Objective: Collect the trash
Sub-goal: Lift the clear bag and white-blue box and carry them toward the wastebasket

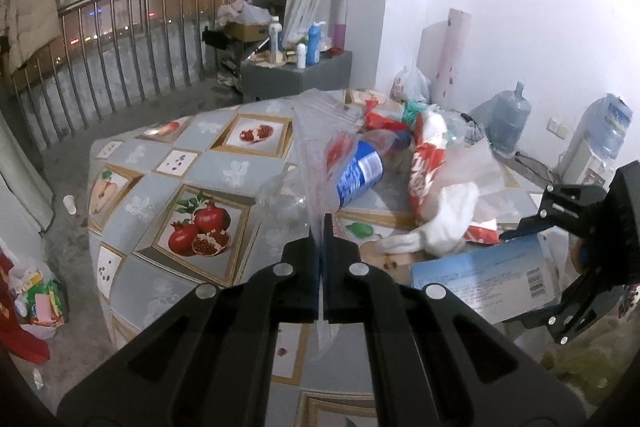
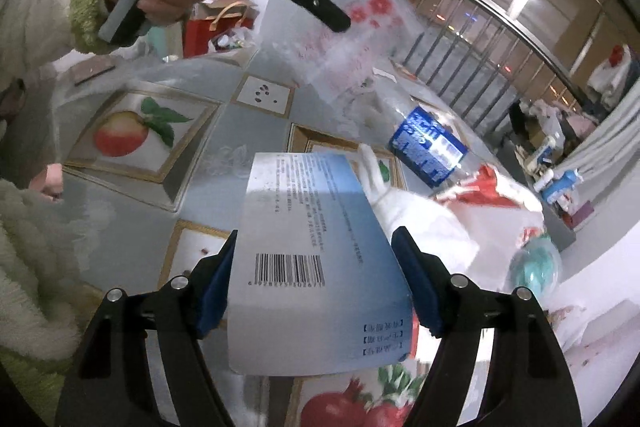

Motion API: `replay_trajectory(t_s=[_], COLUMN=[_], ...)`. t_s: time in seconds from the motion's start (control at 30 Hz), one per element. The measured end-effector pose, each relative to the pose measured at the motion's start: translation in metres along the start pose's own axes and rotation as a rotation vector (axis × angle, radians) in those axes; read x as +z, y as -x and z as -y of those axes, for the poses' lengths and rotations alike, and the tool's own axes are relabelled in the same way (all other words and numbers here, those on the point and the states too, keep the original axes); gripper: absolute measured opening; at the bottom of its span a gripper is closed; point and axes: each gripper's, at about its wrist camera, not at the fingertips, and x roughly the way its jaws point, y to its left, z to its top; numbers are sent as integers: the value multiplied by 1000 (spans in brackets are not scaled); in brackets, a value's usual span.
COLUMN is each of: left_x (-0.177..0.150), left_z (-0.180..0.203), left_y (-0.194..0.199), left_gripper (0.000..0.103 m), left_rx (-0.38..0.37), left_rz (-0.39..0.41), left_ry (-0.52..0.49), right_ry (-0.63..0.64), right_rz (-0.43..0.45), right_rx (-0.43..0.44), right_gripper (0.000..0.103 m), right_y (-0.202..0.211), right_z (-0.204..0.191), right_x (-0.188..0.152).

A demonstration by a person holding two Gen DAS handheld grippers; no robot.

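My left gripper (image 1: 322, 227) is shut on the edge of a clear plastic bag (image 1: 320, 147) with red print, held up over the table; the bag also shows in the right wrist view (image 2: 352, 43) below the left gripper (image 2: 340, 23). My right gripper (image 2: 316, 247) is shut on a light blue cardboard box (image 2: 316, 251) with a barcode, held above the table; the box also shows in the left wrist view (image 1: 484, 283) in the right gripper (image 1: 516, 267). A plastic bottle with a blue label (image 1: 360, 175) (image 2: 428, 147) lies on the table beside white and red wrappers (image 1: 436, 187).
The table (image 1: 160, 187) has a fruit-patterned cloth. A railing (image 1: 120, 39) runs behind it. A grey stand with bottles (image 1: 296, 67) is at the back. Water jugs (image 1: 508, 119) stand by the wall. A bag of rubbish (image 1: 40, 299) lies on the floor at left.
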Motion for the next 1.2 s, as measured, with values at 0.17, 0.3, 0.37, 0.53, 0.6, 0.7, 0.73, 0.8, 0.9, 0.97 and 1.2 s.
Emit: replay_trajectory(t_s=[0.17, 0.3, 0.37, 0.53, 0.6, 0.7, 0.73, 0.8, 0.9, 0.97, 1.2], left_x=[-10, -34, -50, -79, -86, -91, -92, -92, -90, -88, -84], left_z=[10, 18, 22, 37, 46, 58, 62, 68, 73, 73, 79], left_y=[5, 0, -1, 2, 3, 5, 5, 5, 6, 9, 16], left_gripper=[0, 0, 0, 0, 0, 0, 0, 0, 0, 0, 0], left_rx=[-6, 43, 91, 138, 174, 225, 241, 264, 294, 299, 339], left_rz=[-19, -76, -115, -140, -137, -133, -134, -133, -133, -131, -120], left_ry=[61, 137, 176, 242, 239, 232, 222, 199, 177, 185, 151], right_ry=[-114, -219, -267, -438, -468, -492, -500, -520, -549, -566, -587], right_rz=[-68, -138, -171, -268, -271, -253, -244, -234, -234, -232, -209], right_rx=[59, 62, 47, 13, 22, 20, 25, 41, 45, 42, 26], right_gripper=[72, 72, 72, 72, 73, 80, 80, 81, 81, 81, 78], right_y=[5, 12, 16, 20, 21, 20, 20, 17, 7, 1, -2], right_z=[-3, -3, -3, 6, 8, 10, 11, 14, 18, 20, 19], right_x=[-21, -43, -52, -73, -78, -79, -78, -76, -75, -75, -73])
